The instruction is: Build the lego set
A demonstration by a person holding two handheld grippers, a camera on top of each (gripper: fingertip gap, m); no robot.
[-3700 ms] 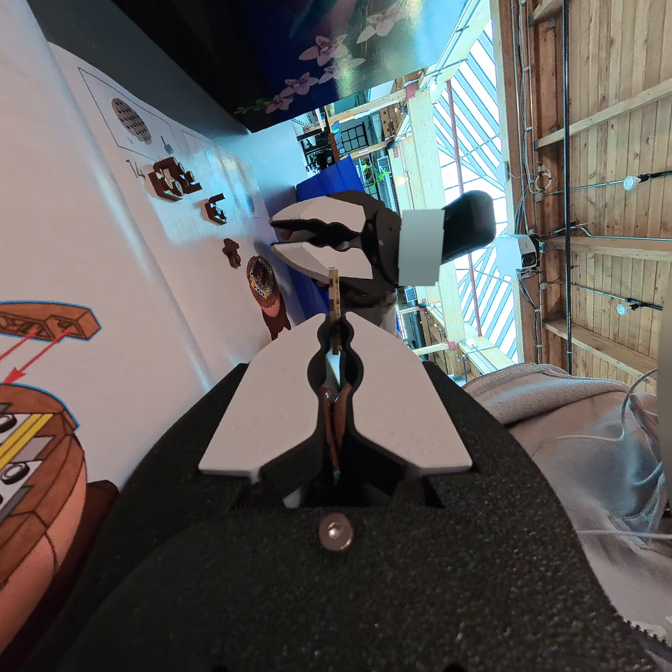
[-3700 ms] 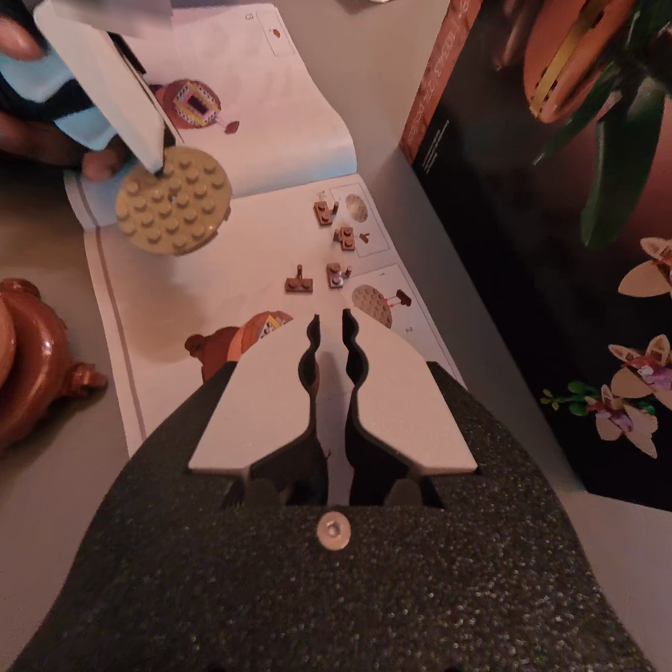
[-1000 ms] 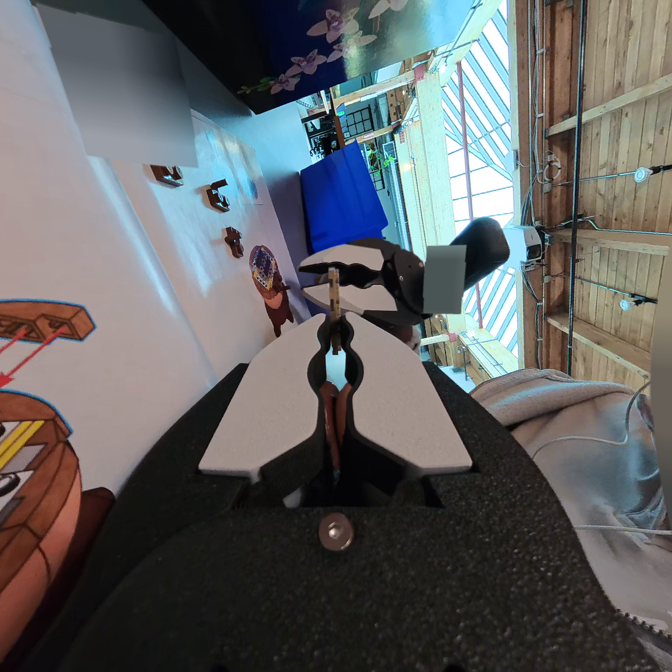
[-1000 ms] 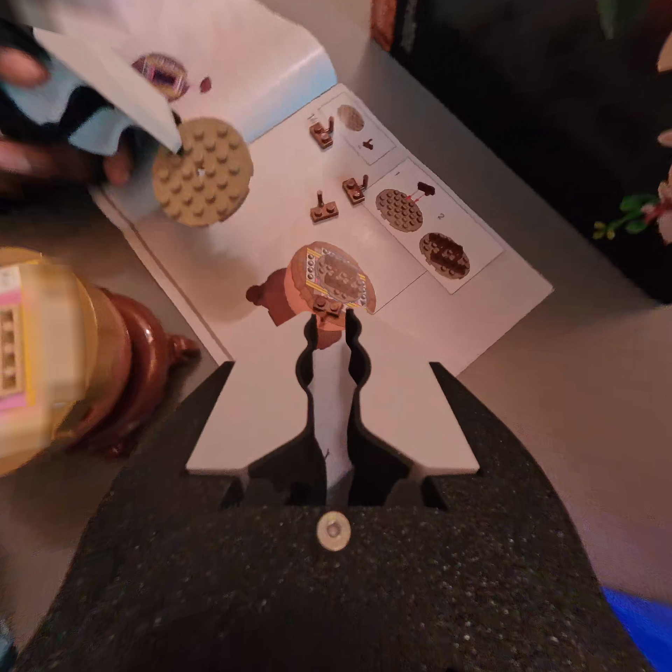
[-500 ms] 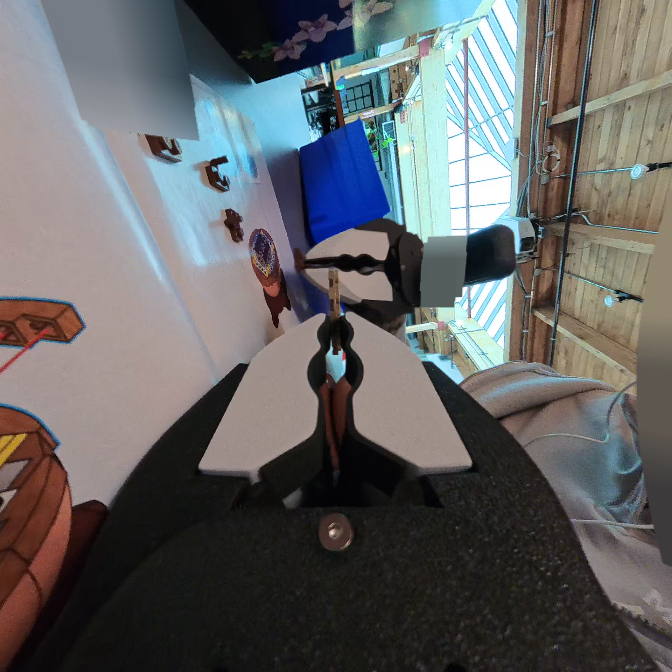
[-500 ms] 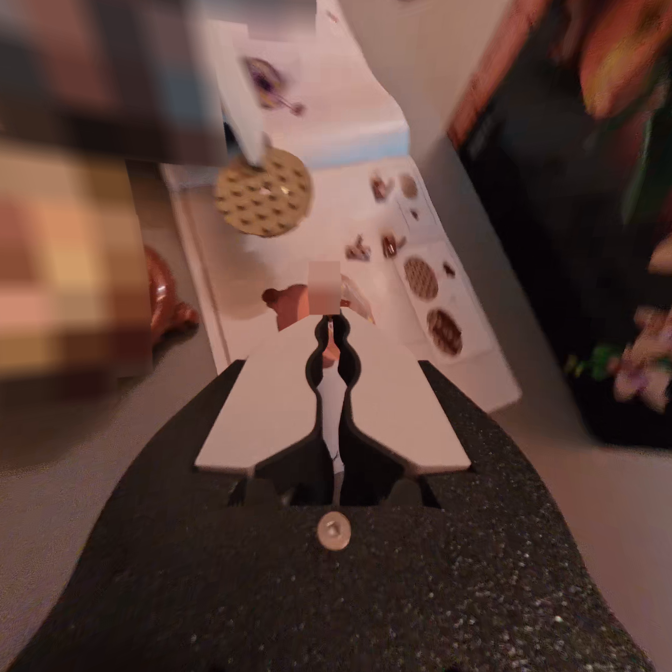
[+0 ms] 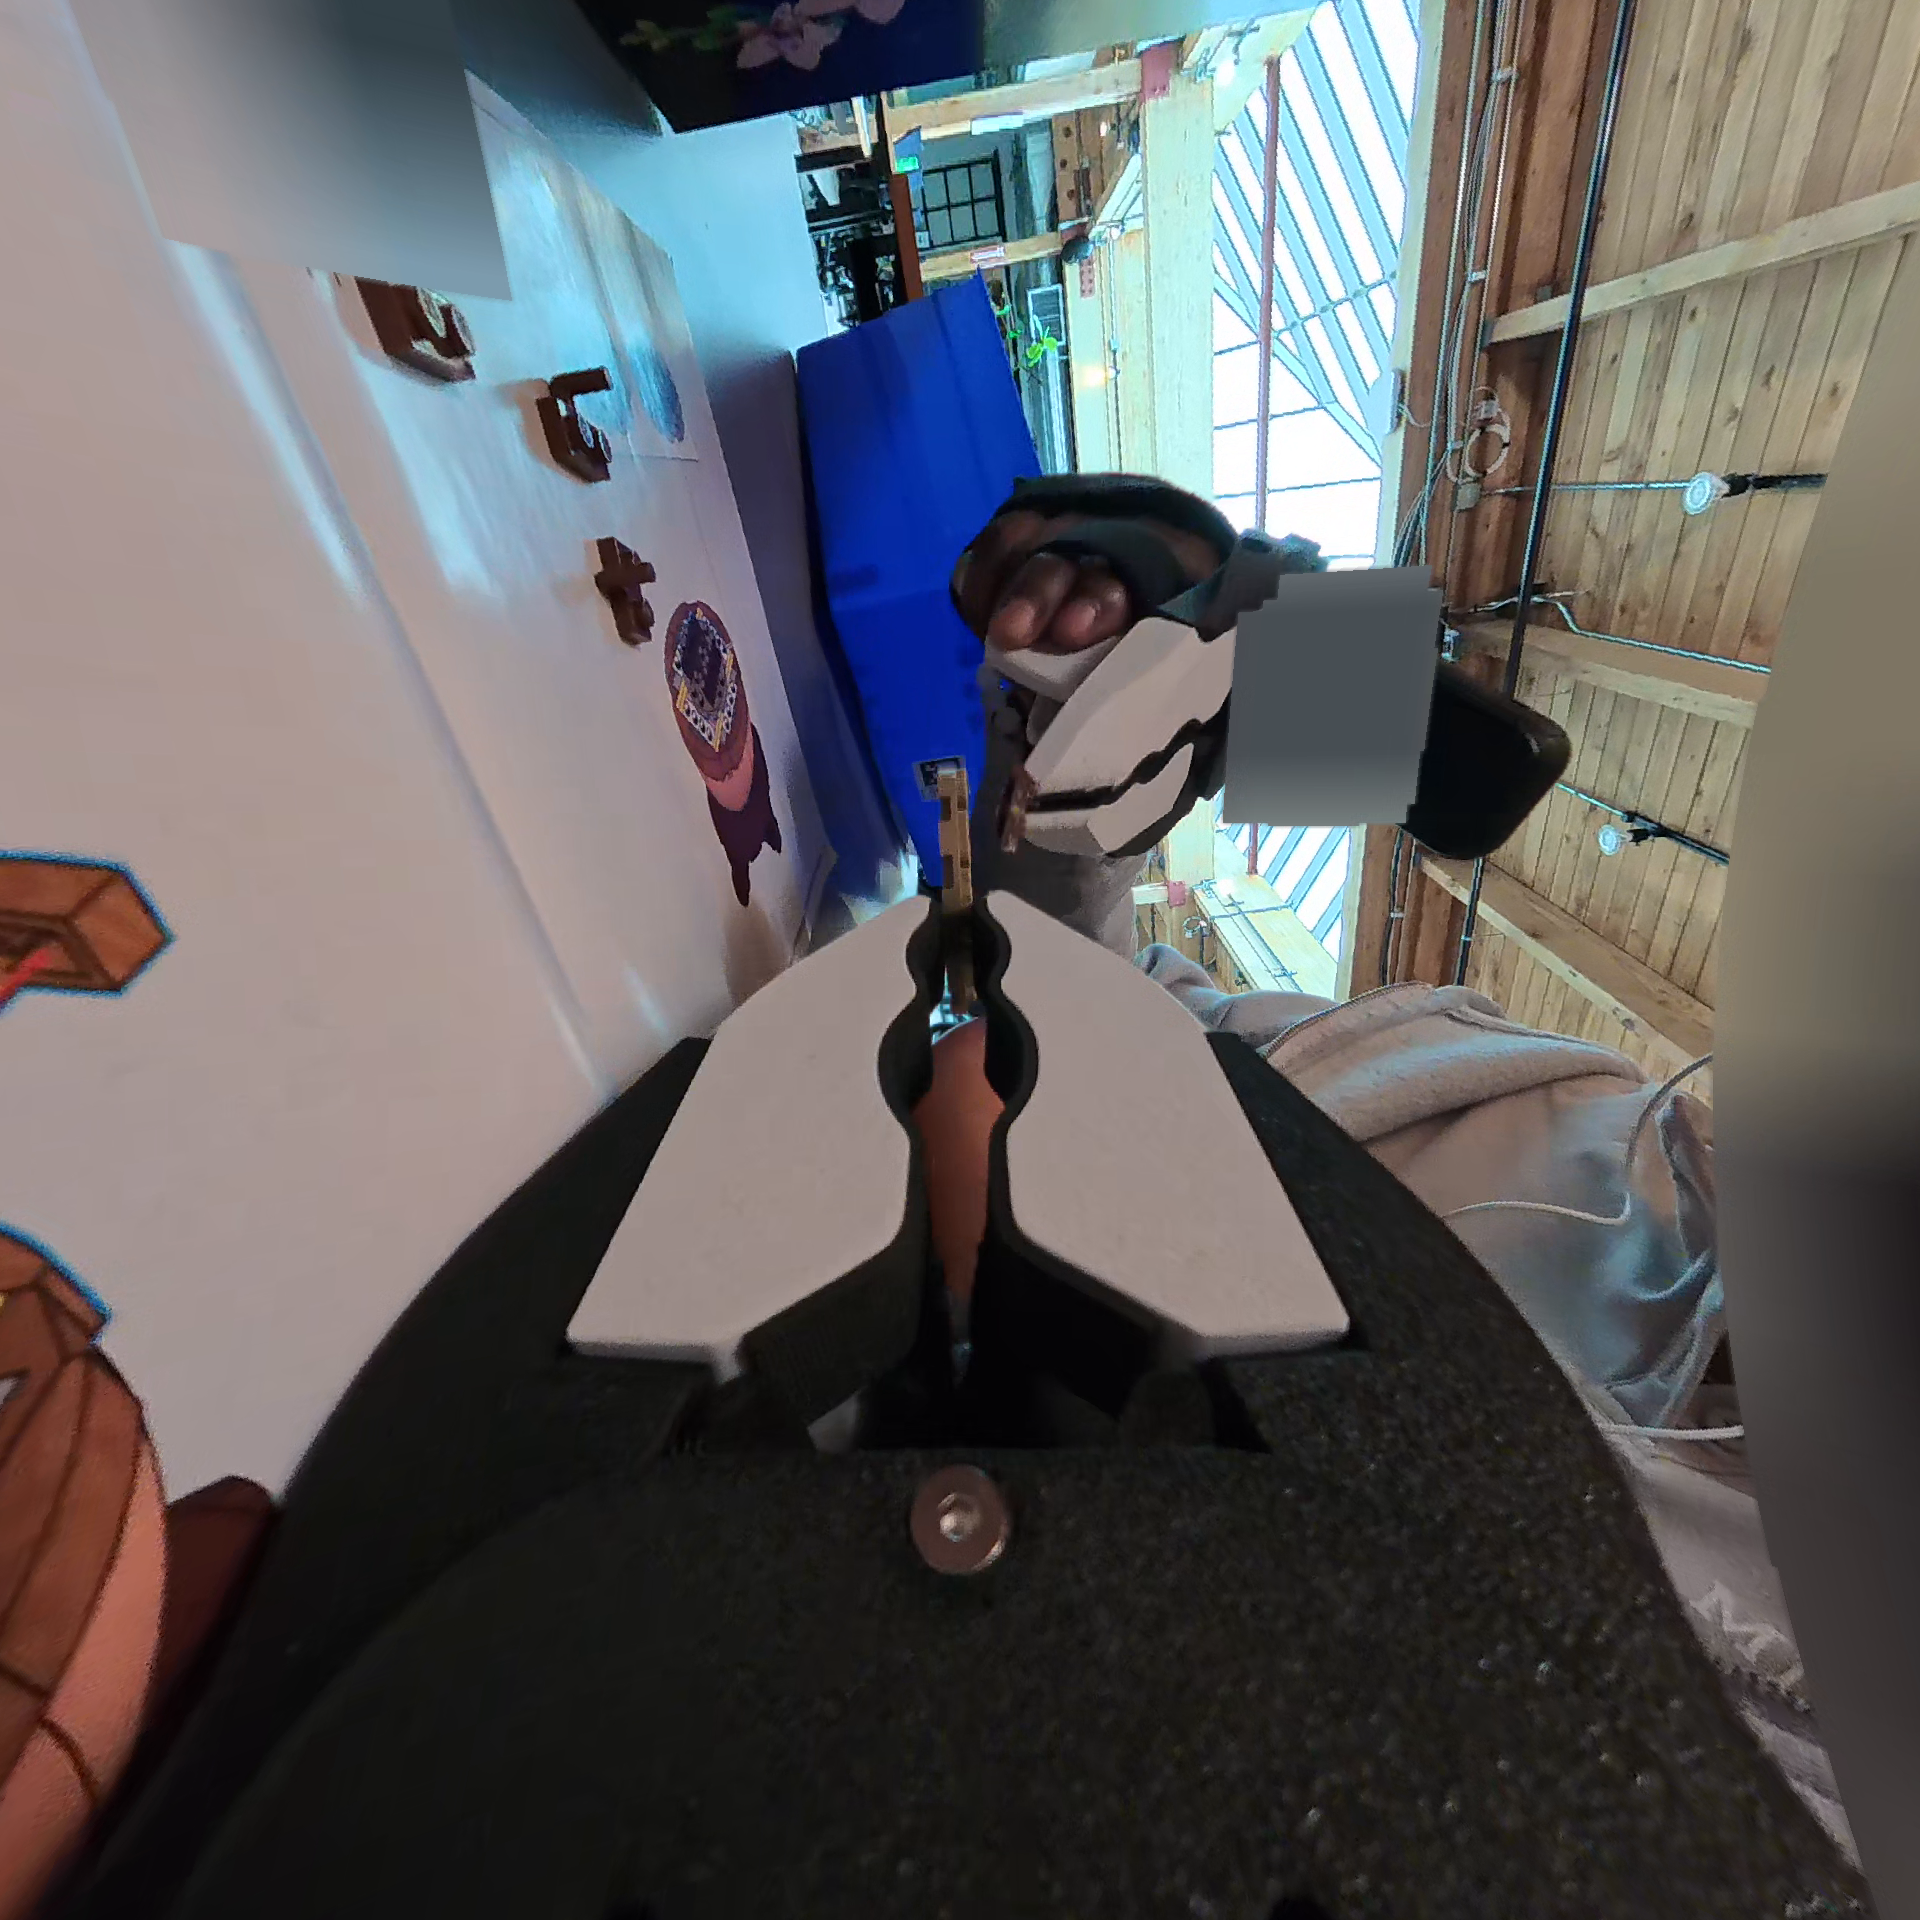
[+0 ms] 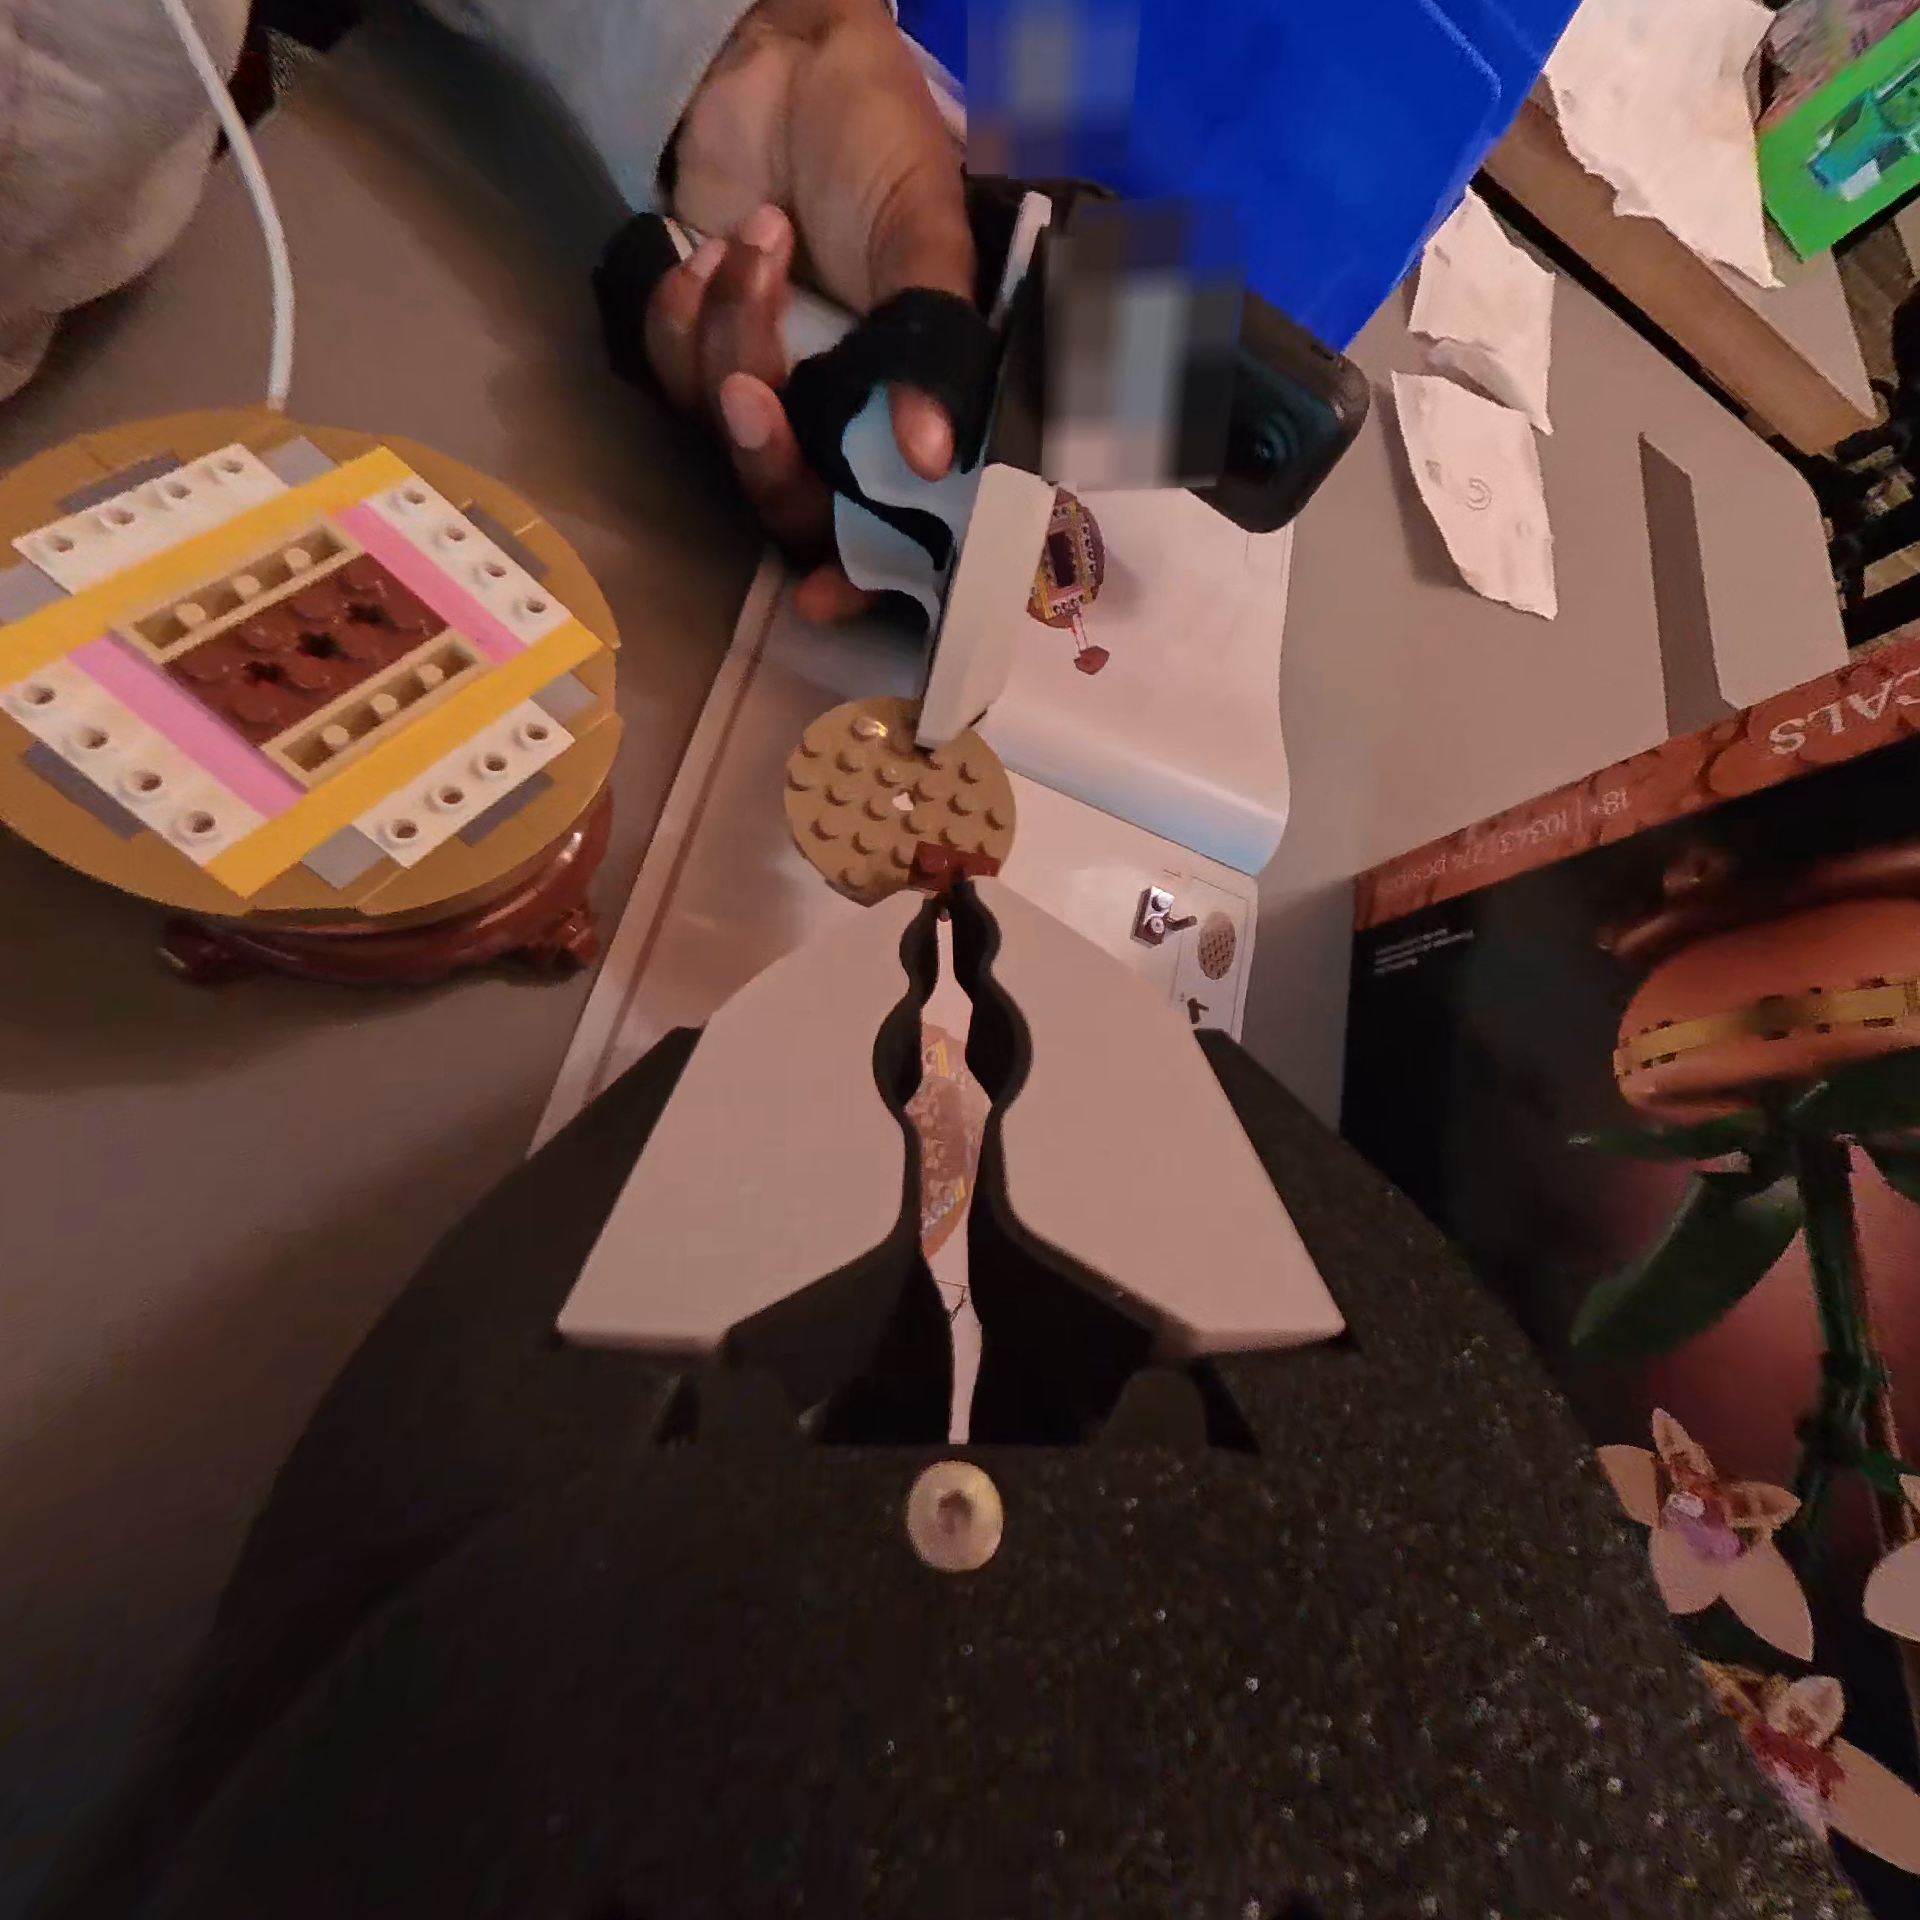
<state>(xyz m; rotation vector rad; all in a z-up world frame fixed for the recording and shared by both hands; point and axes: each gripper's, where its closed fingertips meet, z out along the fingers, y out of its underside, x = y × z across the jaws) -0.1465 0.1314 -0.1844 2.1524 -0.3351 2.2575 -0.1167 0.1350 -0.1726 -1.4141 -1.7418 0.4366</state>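
Two handheld grippers: the left gripper [image 7: 958, 914] and the right gripper [image 8: 951, 909]. One tan round studded plate [image 8: 899, 800], held above the instruction booklet. One small dark-brown piece [image 8: 951, 860], at the plate's near rim. One round lego base [image 8: 291, 665] with white, yellow, pink and tan plates on top and a brown foot, at the left edge of the grey table [image 8: 260, 1195]. One open instruction booklet [image 8: 1143, 727], mid-table. One set box [image 8: 1662, 1091] with flower artwork, at the table's right edge. One blue bin [image 8: 1299, 125], at the far edge. Three torn white paper bags [image 8: 1475, 499], at the far right corner. One white cable [image 8: 260, 208], far left.
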